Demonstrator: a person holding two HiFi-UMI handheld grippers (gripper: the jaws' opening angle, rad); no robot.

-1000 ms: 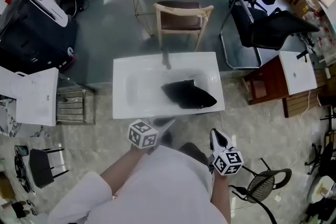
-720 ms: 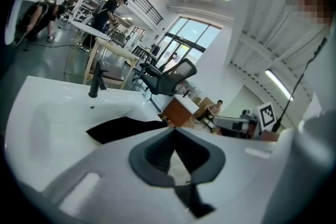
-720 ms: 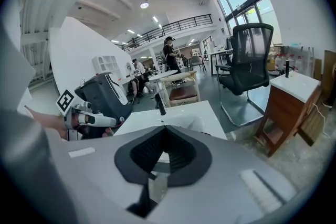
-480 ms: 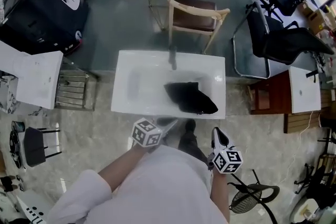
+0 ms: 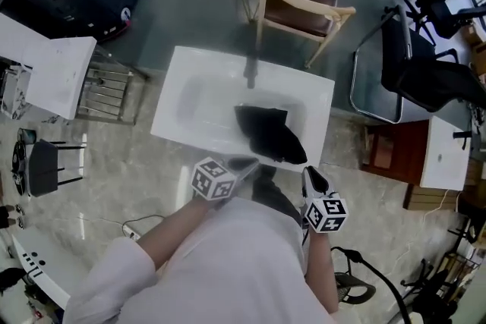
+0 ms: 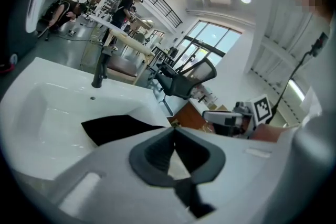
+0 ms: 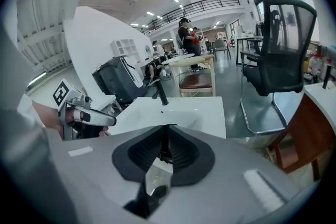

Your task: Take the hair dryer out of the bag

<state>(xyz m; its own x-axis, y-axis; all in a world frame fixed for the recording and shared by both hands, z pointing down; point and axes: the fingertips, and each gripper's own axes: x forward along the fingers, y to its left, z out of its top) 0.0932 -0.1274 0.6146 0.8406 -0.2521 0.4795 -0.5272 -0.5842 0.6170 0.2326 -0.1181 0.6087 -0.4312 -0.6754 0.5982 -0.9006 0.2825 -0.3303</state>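
Observation:
A black bag (image 5: 269, 134) lies flat on the white basin-shaped table (image 5: 197, 87), toward its near right corner. It shows in the left gripper view as a dark wedge (image 6: 118, 128). No hair dryer shows outside the bag. My left gripper (image 5: 247, 165) hovers at the table's near edge, just left of the bag, with its jaws shut and empty (image 6: 175, 129). My right gripper (image 5: 311, 174) hangs off the table's near right corner, short of the bag. Its jaws (image 7: 167, 127) are opening to a narrow slit with nothing between them.
A black faucet (image 5: 249, 76) stands at the table's far edge. Beyond it is a wooden chair (image 5: 300, 7). To the right are a black office chair (image 5: 433, 80) and a brown cabinet (image 5: 395, 152). At the left stand a white desk (image 5: 45, 64) and a metal rack (image 5: 106, 91).
Both grippers have come forward and down toward the table's near edge. The table and bag now sit closer below me.

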